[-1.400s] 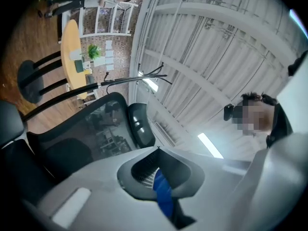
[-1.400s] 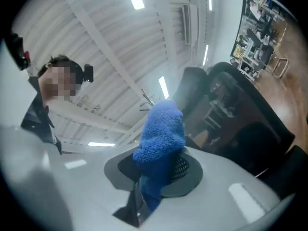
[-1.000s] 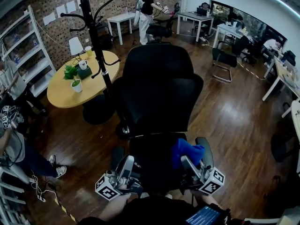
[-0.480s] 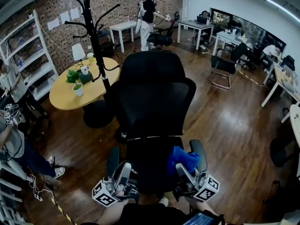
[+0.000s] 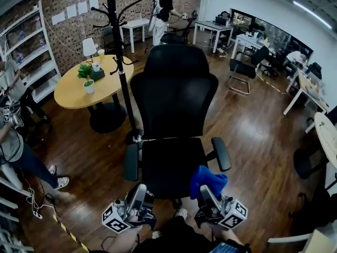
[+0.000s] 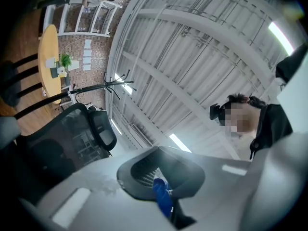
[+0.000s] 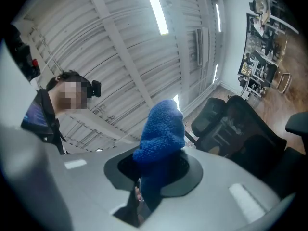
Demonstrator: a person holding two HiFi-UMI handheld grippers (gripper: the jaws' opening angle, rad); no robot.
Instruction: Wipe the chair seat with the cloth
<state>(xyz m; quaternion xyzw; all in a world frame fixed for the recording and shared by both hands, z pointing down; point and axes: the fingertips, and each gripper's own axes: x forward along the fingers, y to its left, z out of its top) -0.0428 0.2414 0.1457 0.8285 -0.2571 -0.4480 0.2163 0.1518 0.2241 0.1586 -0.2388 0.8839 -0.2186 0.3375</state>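
Head view: a fuzzy blue cloth (image 5: 208,178) stands bunched at lower centre-right, over the front right corner of the black chair seat (image 5: 163,165), long axis up-frame. The right gripper (image 5: 206,194) holds it from below; the left gripper (image 5: 139,192) sits lower left.

Left gripper view: jaws pressed together, with a smooth blue strip (image 6: 163,201) in the dark gap.

Right gripper view: jaws clamp the cloth's lower end.

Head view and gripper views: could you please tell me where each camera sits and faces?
Head view: worn on the head, looking steeply down at the black chair; left gripper and right gripper at the bottom, the right holding the blue cloth.
Left gripper view: on the left gripper, tilted up at the ceiling; jaws together, a blue sliver in their seam.
Right gripper view: on the right gripper, also tilted up; jaws grip the cloth.
Shared: both gripper views show the chair, ceiling and the person.
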